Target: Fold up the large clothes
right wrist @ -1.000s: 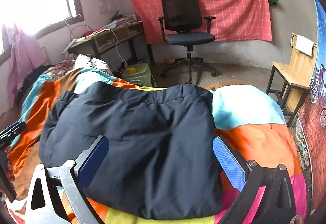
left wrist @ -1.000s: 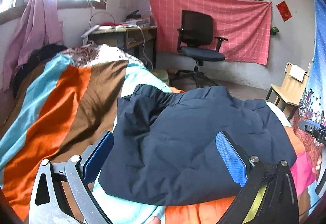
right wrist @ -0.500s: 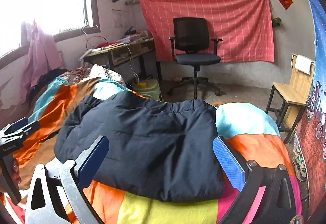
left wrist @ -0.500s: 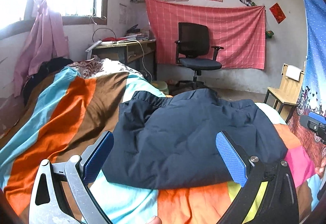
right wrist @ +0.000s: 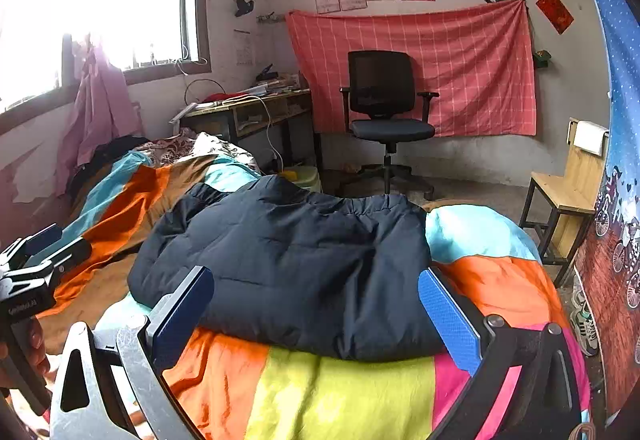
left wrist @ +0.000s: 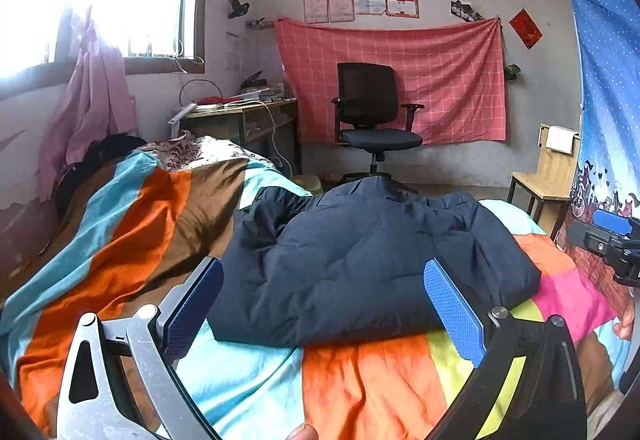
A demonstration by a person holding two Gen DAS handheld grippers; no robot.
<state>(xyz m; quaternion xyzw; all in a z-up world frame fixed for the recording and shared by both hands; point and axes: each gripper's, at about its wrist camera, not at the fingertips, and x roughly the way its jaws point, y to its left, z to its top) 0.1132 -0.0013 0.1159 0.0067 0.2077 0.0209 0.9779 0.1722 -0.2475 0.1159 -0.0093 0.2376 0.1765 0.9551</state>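
A dark navy padded jacket (left wrist: pixel 360 260) lies folded in a thick bundle on the striped bed cover (left wrist: pixel 140 224); it also shows in the right wrist view (right wrist: pixel 304 264). My left gripper (left wrist: pixel 324 304) is open and empty, held back from the jacket's near edge. My right gripper (right wrist: pixel 316 308) is open and empty, also short of the near edge. The right gripper's tip shows at the right edge of the left wrist view (left wrist: pixel 612 236). The left gripper shows at the left edge of the right wrist view (right wrist: pixel 36 260).
The multicoloured bed cover (right wrist: pixel 340 392) spreads toward me. A black office chair (left wrist: pixel 372 119) stands by a red checked cloth (left wrist: pixel 400 79). A desk (left wrist: pixel 244 119) is at the left, a wooden chair (right wrist: pixel 568 191) at the right, a pink garment (left wrist: pixel 92 99) by the window.
Both grippers have pulled back and up from the jacket, still open. The jacket now looks smaller and farther off, and more of the bed cover shows in front.
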